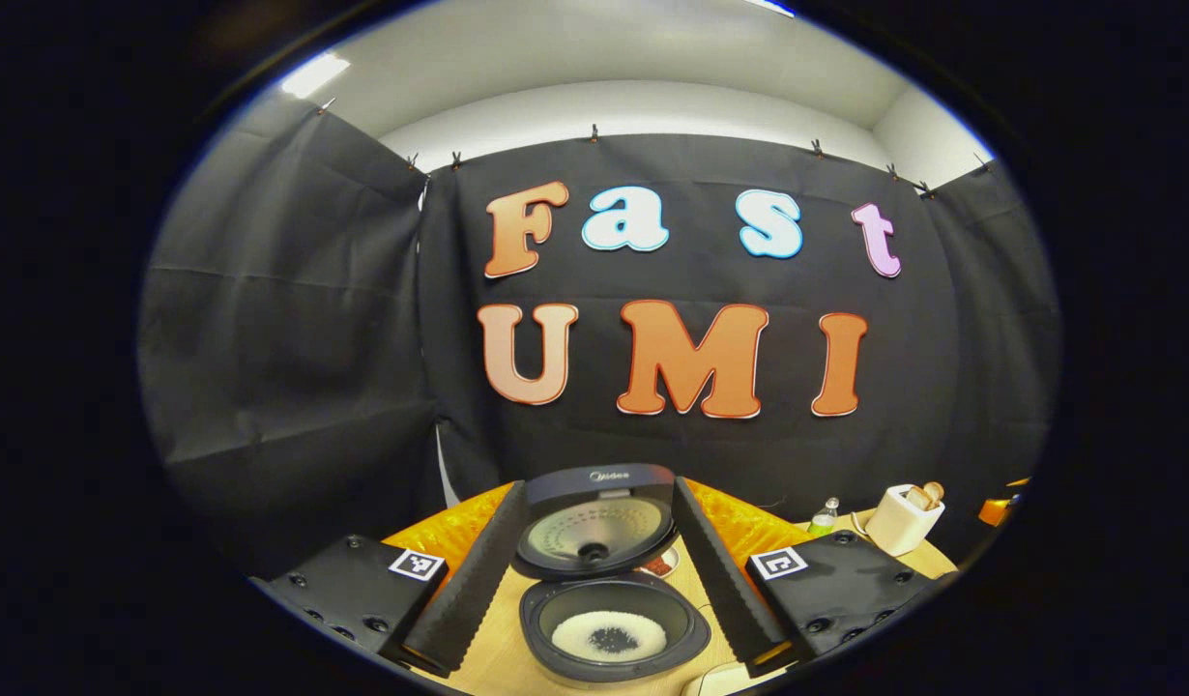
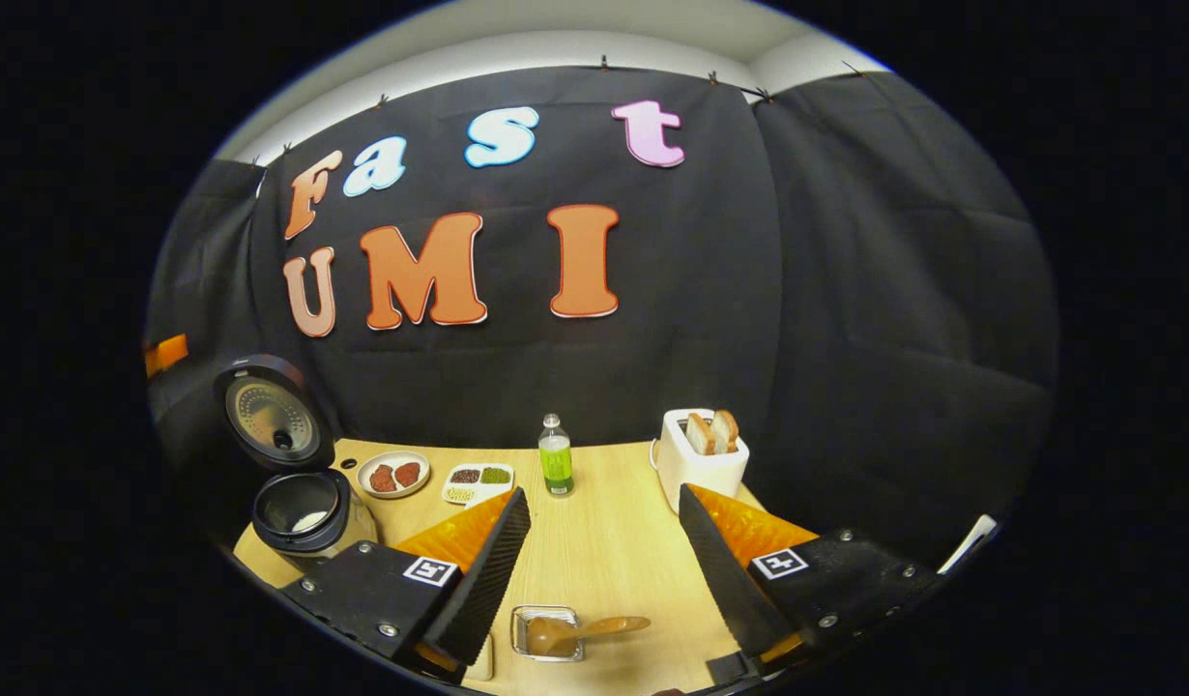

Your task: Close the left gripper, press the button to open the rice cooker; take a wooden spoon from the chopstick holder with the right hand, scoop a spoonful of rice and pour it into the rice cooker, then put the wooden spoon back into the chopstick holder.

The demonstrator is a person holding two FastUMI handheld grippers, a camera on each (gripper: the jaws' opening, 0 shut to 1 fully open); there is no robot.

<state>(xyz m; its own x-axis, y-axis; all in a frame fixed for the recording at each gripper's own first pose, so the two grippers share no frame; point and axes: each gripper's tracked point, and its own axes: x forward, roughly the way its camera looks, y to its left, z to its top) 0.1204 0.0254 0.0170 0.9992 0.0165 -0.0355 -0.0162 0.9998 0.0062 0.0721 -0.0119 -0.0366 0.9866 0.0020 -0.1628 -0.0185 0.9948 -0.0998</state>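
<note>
The right gripper (image 2: 594, 570) was open, with the wooden spoon (image 2: 580, 630) lying in its holder (image 2: 546, 633) at 6 o'clock, likely put back. The left gripper (image 1: 594, 565) was open too. Behind it, the rice cooker (image 1: 609, 623) stood open, rice (image 1: 609, 635) inside.

walls: black cloth (image 1: 295, 319) | ceiling: white, lit (image 1: 614, 58) | table (image 2: 604, 541): light wood
</note>
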